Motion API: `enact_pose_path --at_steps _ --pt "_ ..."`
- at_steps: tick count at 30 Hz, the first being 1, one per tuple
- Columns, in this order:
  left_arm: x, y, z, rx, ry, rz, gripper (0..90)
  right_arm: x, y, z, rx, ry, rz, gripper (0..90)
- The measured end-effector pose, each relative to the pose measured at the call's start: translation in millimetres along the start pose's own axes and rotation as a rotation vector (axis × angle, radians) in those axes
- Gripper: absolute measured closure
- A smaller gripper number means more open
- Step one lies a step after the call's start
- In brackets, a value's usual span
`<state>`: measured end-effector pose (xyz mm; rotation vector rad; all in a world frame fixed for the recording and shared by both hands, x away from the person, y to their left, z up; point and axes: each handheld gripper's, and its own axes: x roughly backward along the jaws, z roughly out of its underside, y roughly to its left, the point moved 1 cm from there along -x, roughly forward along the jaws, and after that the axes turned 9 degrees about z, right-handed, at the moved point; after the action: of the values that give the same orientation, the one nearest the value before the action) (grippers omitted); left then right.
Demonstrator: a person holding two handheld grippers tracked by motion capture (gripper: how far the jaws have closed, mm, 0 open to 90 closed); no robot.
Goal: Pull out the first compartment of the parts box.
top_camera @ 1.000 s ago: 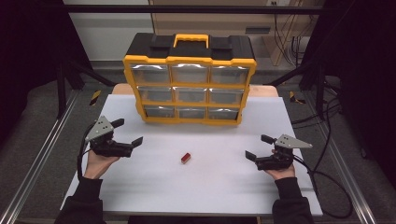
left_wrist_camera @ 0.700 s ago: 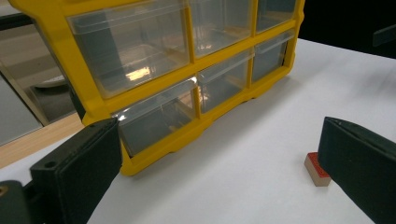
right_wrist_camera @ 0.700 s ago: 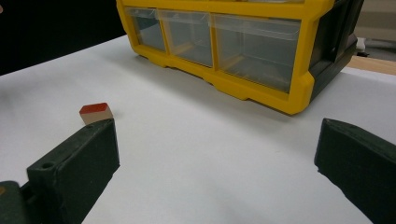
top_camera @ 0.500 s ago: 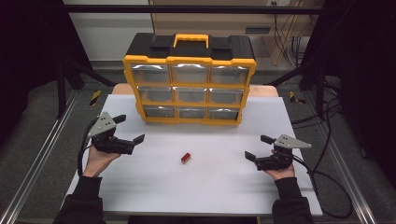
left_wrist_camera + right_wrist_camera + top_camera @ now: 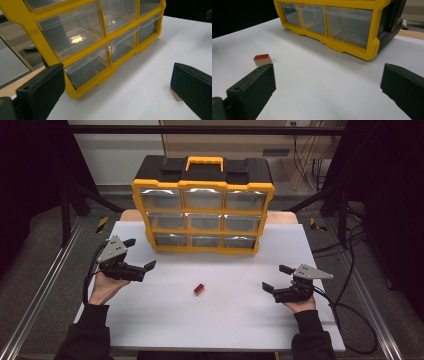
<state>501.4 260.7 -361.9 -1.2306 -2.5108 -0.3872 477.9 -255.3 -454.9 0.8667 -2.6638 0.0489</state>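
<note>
A yellow and black drawer organizer [image 5: 202, 210] with clear drawers, all closed, stands at the back middle of the white table [image 5: 225, 330]. A small red-topped block [image 5: 199, 289] lies in front of it, between my hands. My left gripper [image 5: 140, 253] is open and empty, near the organizer's lower left corner. My right gripper [image 5: 276, 278] is open and empty too, to the right of the block. In the left gripper view the organizer's [image 5: 100, 37] bottom drawers are close ahead of the left gripper [image 5: 117, 95]. In the right gripper view the block [image 5: 262, 59] lies just beyond the left jaw of the right gripper [image 5: 327, 92], with the organizer [image 5: 332, 22] behind.
Black frame posts and cables [image 5: 350, 285] flank the table on the right. A metal rail [image 5: 45, 290] runs along the left side. A wooden edge [image 5: 280, 217] shows behind the organizer.
My left gripper has moved a little forward and right, toward the organizer's lower left corner. The right gripper and the block have stayed put.
</note>
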Motion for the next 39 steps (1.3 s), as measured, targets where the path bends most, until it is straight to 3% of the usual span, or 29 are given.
enact_pose_path --at_steps 25,39 --pt "0.0 3.4 -25.0 -0.137 0.012 -0.045 0.0 -0.4 0.0 0.2 0.002 0.001 0.000 0.5" --pt "0.9 5.1 -36.8 -0.201 0.051 -0.109 0.0 -0.4 0.1 0.3 0.001 0.004 0.001 0.5"
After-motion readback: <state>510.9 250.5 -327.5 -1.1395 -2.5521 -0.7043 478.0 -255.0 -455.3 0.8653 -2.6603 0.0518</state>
